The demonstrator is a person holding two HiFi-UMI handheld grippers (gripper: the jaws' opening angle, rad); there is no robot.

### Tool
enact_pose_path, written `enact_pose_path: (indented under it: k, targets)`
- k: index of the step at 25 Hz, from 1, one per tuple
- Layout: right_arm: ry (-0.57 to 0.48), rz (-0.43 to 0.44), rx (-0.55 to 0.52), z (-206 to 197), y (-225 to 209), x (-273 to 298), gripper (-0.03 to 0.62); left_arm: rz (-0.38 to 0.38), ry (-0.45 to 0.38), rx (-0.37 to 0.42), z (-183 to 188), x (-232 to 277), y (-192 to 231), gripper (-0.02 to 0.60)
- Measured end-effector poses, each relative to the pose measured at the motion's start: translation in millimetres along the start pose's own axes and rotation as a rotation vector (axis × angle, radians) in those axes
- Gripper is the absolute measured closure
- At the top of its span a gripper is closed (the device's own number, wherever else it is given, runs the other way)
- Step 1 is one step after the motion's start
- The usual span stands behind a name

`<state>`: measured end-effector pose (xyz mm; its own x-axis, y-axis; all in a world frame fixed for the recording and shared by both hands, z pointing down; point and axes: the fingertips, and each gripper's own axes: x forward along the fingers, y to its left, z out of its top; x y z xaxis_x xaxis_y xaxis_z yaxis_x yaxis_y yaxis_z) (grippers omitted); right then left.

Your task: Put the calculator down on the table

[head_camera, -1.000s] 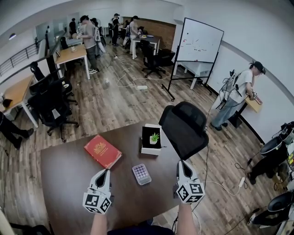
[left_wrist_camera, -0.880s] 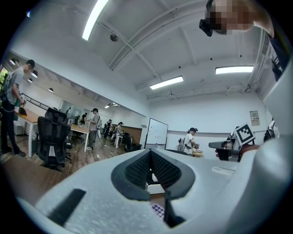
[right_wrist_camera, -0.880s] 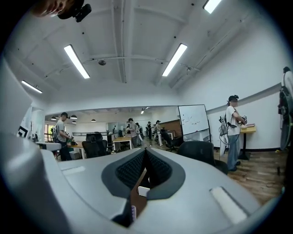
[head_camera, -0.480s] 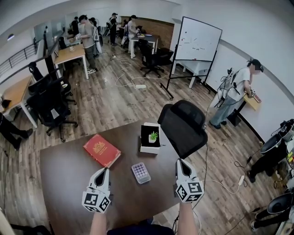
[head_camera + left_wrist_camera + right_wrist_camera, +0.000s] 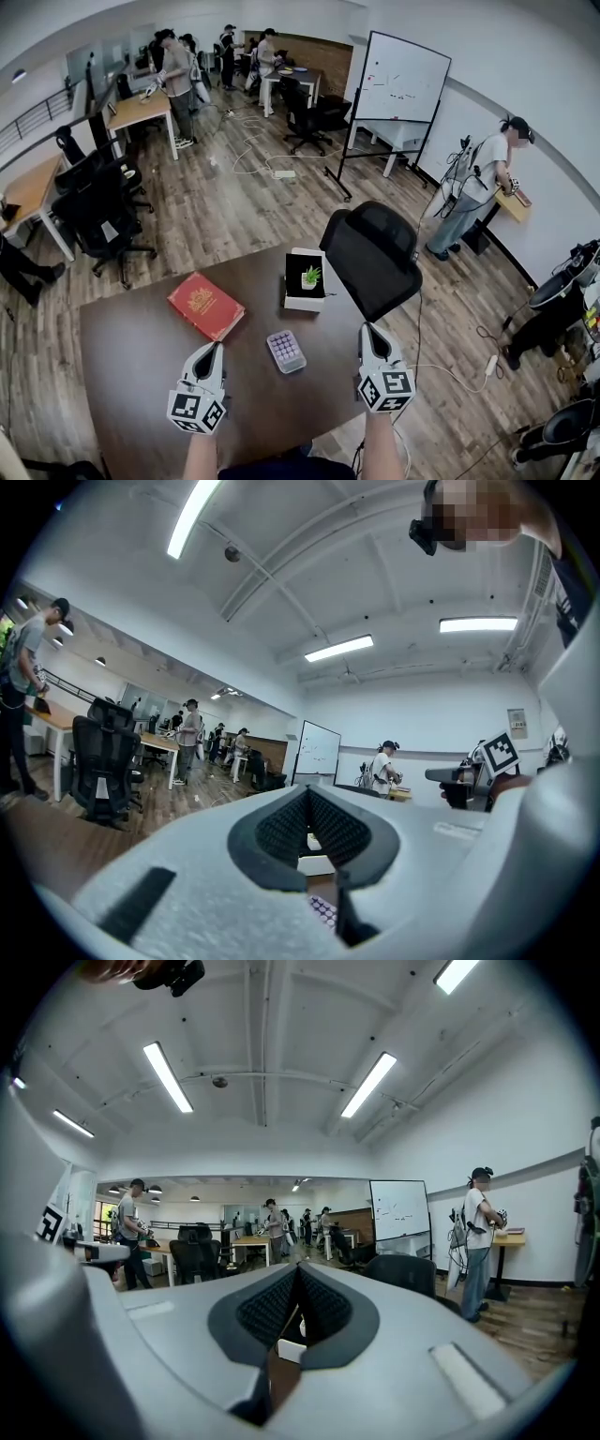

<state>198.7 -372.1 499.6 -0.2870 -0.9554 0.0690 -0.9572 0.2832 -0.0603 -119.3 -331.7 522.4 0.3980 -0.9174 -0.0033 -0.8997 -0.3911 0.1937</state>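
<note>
1. head view is showing the calculator (image 5: 286, 352) lying flat on the dark table (image 5: 131, 375), keys facing up, between the two grippers and touching neither. judging by that, the putting-down is looking already done.
2. the left gripper (image 5: 215, 349) is hovering just left of the calculator, and the right gripper (image 5: 367, 330) is hanging near the table's right edge. both are pointing level and away from the person, probably because nothing is left to carry.
3. left gripper view is showing that claw's tips meeting with nothing between them, and the calculator is peeking through the gap below the pads. right gripper view is showing the same: tips pressed together and empty.
4. the red book (image 5: 206, 306) is lying flat, apart from the calculator on its far left side. the white box (image 5: 303, 304) holding a small green plant (image 5: 310, 277) is sitting just beyond the calculator. the bare middle of the table is therefore serving as an easy landing spot.
5. the black office chair (image 5: 372, 258) is standing close against the table's far right corner, out of the grippers' way.
6. counting: one calculator, one book, one box with one plant, one chair at this table, and two grippers, both closed and carrying nothing.
</note>
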Motion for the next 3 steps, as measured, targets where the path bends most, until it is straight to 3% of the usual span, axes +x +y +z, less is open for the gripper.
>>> enact_pose_path:
  k: [3]
  targets:
    - [0.001,-0.013,0.02,0.1,-2.6,-0.2,0.583,-0.01,0.01,0.009,-1.8,0.8,-2.9,0.586]
